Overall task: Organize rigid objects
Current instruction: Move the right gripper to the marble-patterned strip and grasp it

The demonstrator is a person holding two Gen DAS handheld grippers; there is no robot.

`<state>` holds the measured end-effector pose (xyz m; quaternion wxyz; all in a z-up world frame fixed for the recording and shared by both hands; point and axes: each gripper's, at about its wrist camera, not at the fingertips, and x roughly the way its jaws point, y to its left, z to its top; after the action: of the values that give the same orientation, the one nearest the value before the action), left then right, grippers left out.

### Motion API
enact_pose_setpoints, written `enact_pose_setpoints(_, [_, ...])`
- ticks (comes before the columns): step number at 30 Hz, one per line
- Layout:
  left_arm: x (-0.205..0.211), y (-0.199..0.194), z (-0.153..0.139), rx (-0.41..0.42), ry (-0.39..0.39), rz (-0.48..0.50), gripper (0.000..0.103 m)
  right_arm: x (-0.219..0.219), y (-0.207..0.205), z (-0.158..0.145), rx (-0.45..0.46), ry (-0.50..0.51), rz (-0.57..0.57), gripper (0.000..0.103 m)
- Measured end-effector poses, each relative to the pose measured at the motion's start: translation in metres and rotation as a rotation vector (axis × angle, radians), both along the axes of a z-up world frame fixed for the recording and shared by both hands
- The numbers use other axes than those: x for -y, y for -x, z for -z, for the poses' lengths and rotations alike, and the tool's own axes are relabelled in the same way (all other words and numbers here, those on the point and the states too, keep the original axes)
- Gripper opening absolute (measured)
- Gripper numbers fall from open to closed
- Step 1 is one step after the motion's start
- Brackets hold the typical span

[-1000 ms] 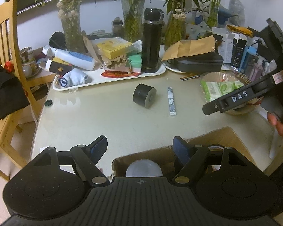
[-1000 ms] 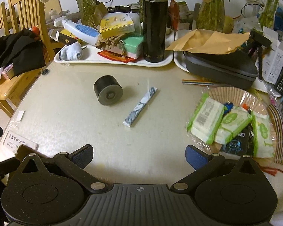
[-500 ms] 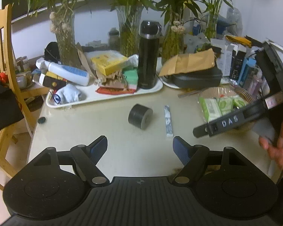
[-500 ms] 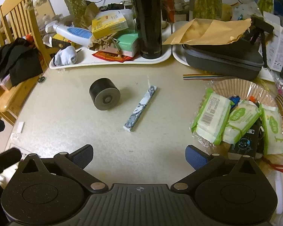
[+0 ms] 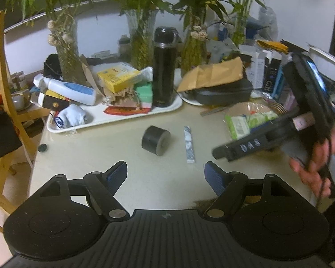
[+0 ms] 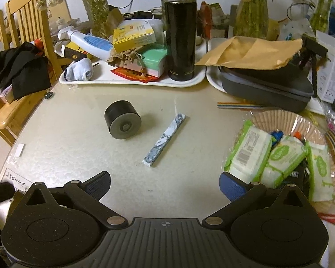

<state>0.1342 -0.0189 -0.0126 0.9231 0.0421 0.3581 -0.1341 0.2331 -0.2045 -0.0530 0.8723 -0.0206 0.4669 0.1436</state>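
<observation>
Both tongs stand wide apart, holding nothing. Left wrist view: left gripper (image 5: 165, 175) hovers over the table (image 5: 163, 187); black cylinder (image 5: 155, 140) at 12 o'clock, marbled bar (image 5: 189, 144) at 1, right gripper (image 5: 252, 144) at 3. Right wrist view: right gripper (image 6: 165, 186) faces marbled bar (image 6: 165, 140) at 12 o'clock, black cylinder (image 6: 122, 122) at 11. Judgement: neither piece is collected yet; both remain to be organized.

We see a glossy, smooth pale bench (image 6: 78, 151), a matt black cylinder (image 6: 122, 122), a marbled glossy bar (image 6: 164, 140), a shiny black metal flask (image 6: 181, 29), a white plastic tray (image 6: 131, 81), crinkled brown paper (image 6: 252, 51), a varnished wooden chair (image 6: 26, 20).
</observation>
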Motion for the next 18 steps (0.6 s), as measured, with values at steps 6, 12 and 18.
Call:
enact_pose_setpoints(6, [0.001, 0.007, 0.01, -0.033, 0.005, 0.025, 0.076, -0.011, -0.008, 0.005, 0.009, 0.019, -0.051, 0.102])
enact_pose_setpoints(12, [-0.002, 0.008, 0.014, -0.05, 0.016, 0.027, 0.076, -0.023, -0.018, 0.014, -0.002, 0.046, -0.097, 0.094])
enact_pose_setpoints(18, [-0.004, 0.004, 0.014, -0.057, 0.027, 0.023, 0.076, -0.03, -0.033, 0.022, -0.012, 0.048, -0.125, 0.088])
